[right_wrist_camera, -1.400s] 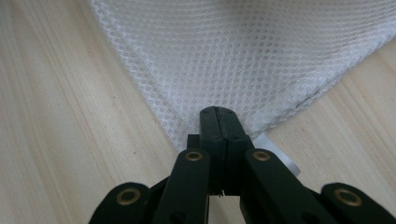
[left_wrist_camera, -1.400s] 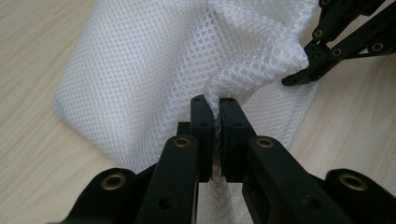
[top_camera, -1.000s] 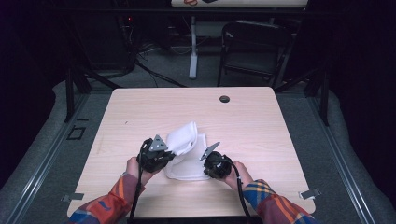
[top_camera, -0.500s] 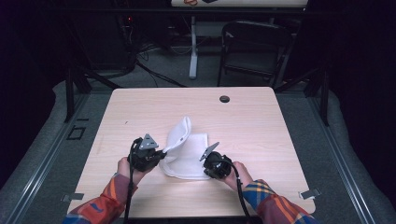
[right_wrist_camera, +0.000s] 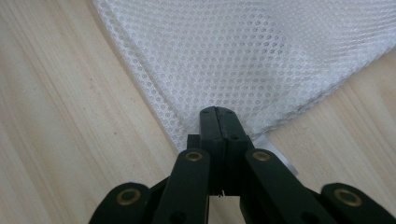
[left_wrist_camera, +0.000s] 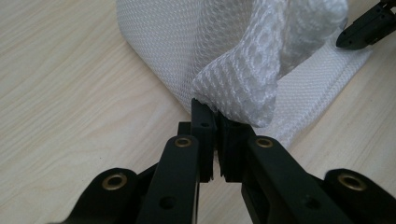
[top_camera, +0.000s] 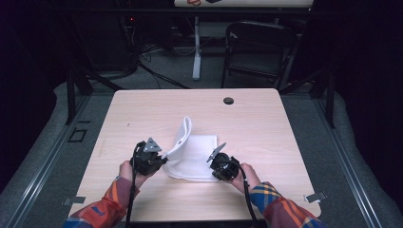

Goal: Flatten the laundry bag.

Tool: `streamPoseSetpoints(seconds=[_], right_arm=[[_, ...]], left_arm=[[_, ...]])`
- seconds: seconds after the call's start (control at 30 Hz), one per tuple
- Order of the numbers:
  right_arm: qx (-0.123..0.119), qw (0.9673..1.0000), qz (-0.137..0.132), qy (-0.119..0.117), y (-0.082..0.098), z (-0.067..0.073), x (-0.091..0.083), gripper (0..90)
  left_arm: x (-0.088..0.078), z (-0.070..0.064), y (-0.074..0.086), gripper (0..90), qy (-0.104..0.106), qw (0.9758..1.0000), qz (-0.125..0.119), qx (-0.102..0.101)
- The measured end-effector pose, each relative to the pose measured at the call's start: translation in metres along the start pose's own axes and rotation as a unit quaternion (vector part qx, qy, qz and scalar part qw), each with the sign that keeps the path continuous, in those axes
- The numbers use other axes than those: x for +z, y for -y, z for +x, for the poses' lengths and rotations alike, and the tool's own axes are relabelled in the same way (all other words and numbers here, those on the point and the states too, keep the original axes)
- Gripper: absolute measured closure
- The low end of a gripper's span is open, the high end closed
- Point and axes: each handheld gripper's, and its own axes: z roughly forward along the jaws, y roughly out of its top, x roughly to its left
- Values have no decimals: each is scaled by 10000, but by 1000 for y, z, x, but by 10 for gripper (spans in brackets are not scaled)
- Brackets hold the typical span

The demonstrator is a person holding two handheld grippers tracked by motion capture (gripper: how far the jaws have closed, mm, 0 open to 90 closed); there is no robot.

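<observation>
Lying on the wooden table point(top_camera: 142, 114), nearer the person's edge than the dark round grommet point(top_camera: 228, 100), is a white mesh cloth point(top_camera: 197, 159). Left gripper point(left_wrist_camera: 215, 115): jaws pressed together on a bunched fold of the cloth, which rises from the cloth's left side and arches above the flat part. Right gripper point(right_wrist_camera: 218, 116): jaws closed on the cloth's near right edge, low against the table. Both hands sit just beside the cloth, plaid sleeves behind them.
</observation>
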Motion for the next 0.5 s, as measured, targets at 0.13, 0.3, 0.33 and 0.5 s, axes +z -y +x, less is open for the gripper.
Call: streamPoseSetpoints(seconds=[0.13, 0.3, 0.33, 0.5], right_arm=[[6, 10000, 22, 8, 0, -1, 0, 900], [23, 10000, 32, 32, 2, -4, -1, 900], [12, 10000, 64, 22, 2, -5, -2, 900], [79, 10000, 33, 24, 4, -8, -2, 900]], left_arm=[[1, 1, 1, 865, 18, 10000, 21, -30], [3, 1, 2, 864, 71, 9998, 179, -69], [3, 1, 2, 864, 71, 9998, 179, -69], [3, 4, 3, 863, 95, 9996, 209, -172]])
